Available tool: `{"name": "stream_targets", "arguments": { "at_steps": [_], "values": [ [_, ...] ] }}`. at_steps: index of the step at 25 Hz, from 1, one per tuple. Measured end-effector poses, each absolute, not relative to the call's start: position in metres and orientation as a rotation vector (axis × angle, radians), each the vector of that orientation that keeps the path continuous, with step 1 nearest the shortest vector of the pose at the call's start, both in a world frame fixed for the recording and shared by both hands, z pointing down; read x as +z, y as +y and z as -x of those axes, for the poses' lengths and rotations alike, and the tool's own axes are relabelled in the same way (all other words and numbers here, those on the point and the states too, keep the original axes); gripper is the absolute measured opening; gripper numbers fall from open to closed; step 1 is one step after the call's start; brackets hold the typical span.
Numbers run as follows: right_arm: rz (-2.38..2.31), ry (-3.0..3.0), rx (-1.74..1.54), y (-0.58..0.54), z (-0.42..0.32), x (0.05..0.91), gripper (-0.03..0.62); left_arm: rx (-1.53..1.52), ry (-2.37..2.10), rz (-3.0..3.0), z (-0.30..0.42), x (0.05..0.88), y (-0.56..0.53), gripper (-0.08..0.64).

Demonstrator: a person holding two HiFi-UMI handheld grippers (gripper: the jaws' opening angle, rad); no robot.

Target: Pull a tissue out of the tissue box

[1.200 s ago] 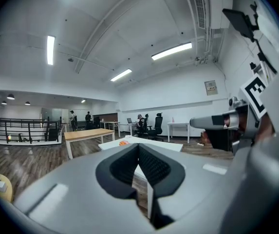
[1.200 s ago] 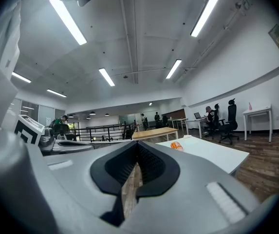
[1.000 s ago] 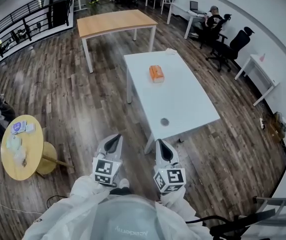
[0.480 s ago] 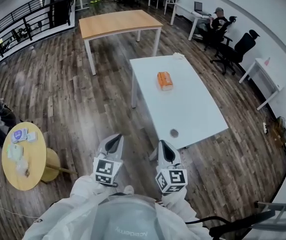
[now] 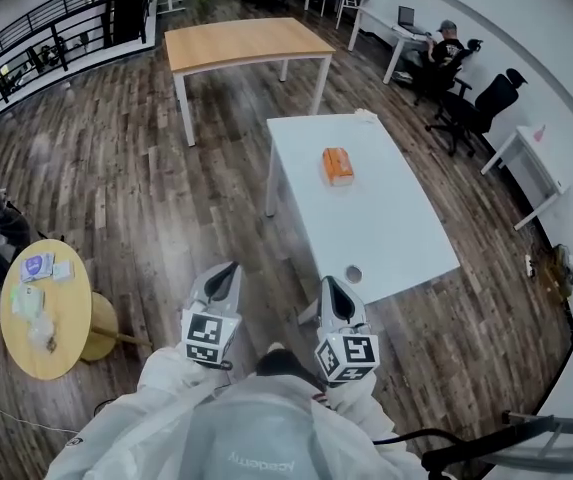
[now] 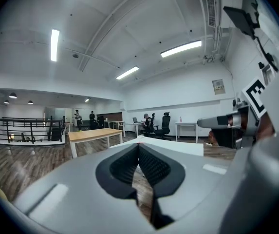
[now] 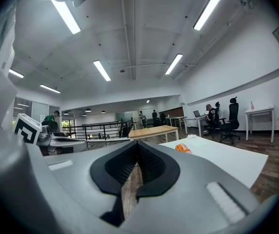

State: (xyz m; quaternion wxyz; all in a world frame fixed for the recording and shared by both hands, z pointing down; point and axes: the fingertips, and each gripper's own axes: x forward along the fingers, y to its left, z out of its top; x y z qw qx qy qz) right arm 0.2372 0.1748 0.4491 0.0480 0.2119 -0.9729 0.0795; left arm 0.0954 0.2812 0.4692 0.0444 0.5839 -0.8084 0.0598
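The step in hand is judged to be the approach; nothing of the task is done yet. The box lies on the white surface, toward its far half, well apart from both grippers. The left gripper and the right gripper are held side by side in front of the body, over the floor, near the closest corner of the surface, and are pointed almost level. The jaws of both are pressed together at the tips, and nothing is held between them. For the next move the box must first be reached. Then 1 pair of jaws must be opened and closed on the tissue at the top, while the box is probably steadied by the other gripper. The tissue itself cannot be made out from here.
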Motion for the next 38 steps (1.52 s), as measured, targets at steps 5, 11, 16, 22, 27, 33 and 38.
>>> {"name": "stream_targets", "arguments": {
  "at_steps": [5, 11, 16, 22, 27, 33, 38],
  "values": [
    [-0.628, -2.98, 0.251, 0.16, -0.212, 0.453, 0.002, 0.186, -2.492, -1.761, -0.071, 0.471, 0.273, 0.0],
    [-0.611, -2.99, 0.254, 0.135, -0.183, 0.454, 0.002, 0.208, -2.505, -1.732, -0.04, 0.478, 0.252, 0.0],
    [-0.605, -2.984, 0.285, 0.096, -0.147, 0.463, 0.002, 0.234, -2.5, -1.717, -0.006, 0.491, 0.217, 0.0],
    [-0.572, -2.99, 0.28, 0.042, -0.089, 0.46, 0.002, 0.248, -2.509, -1.713, 0.042, 0.48, 0.167, 0.0],
    [-0.528, -2.99, 0.274, 0.012, -0.044, 0.453, 0.002, 0.238, -2.515, -1.697, 0.079, 0.473, 0.134, 0.0],
    [-0.498, -2.973, 0.28, -0.009, -0.013, 0.461, 0.002, 0.239, -2.506, -1.664, 0.111, 0.483, 0.109, 0.0],
    [-0.498, -2.949, 0.292, -0.026, 0.004, 0.469, 0.002, 0.24, -2.488, -1.669, 0.126, 0.488, 0.092, 0.0]
  ]
}}
